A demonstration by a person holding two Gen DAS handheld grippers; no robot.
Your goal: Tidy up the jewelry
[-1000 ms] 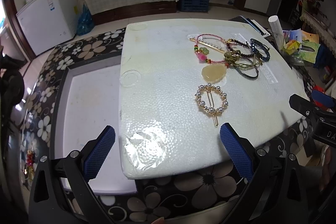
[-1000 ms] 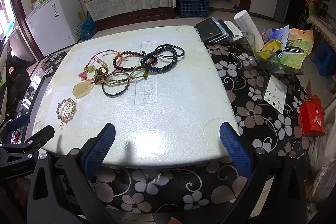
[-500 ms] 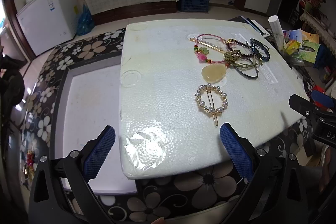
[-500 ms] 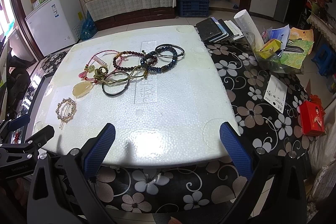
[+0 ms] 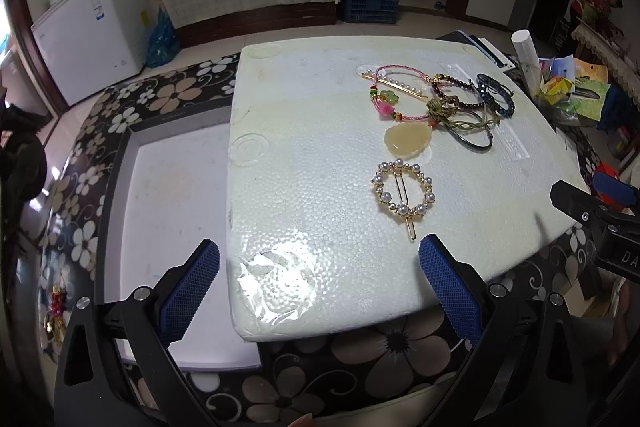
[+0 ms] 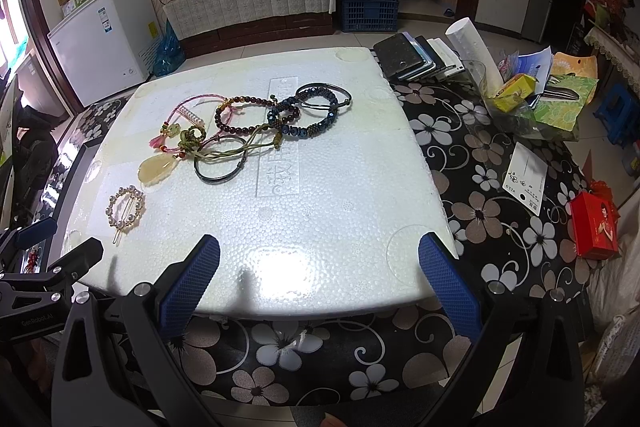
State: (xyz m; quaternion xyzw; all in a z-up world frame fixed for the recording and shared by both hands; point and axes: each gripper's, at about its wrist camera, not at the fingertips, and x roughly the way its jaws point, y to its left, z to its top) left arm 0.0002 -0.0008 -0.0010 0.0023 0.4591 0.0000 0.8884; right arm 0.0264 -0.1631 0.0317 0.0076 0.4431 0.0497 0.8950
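A white foam board [image 5: 304, 163] [image 6: 340, 187] lies on the flowered table. On it sits a round pearl hair clip [image 5: 403, 191] [image 6: 125, 207], a yellow stone pendant [image 5: 407, 140] [image 6: 157, 166], a pink cord bracelet [image 5: 394, 95], a dark red bead bracelet [image 6: 244, 111], a blue bead bracelet [image 6: 310, 117] and a dark bangle [image 6: 220, 159], tangled in a pile. My left gripper [image 5: 320, 291] is open and empty at the board's near edge. My right gripper [image 6: 320, 283] is open and empty at the near edge too.
A shallow white tray [image 5: 172, 227] sits left of the board. Books [image 6: 416, 57], a white roll [image 6: 468, 39], papers and a red box [image 6: 594, 227] lie on the table's right side.
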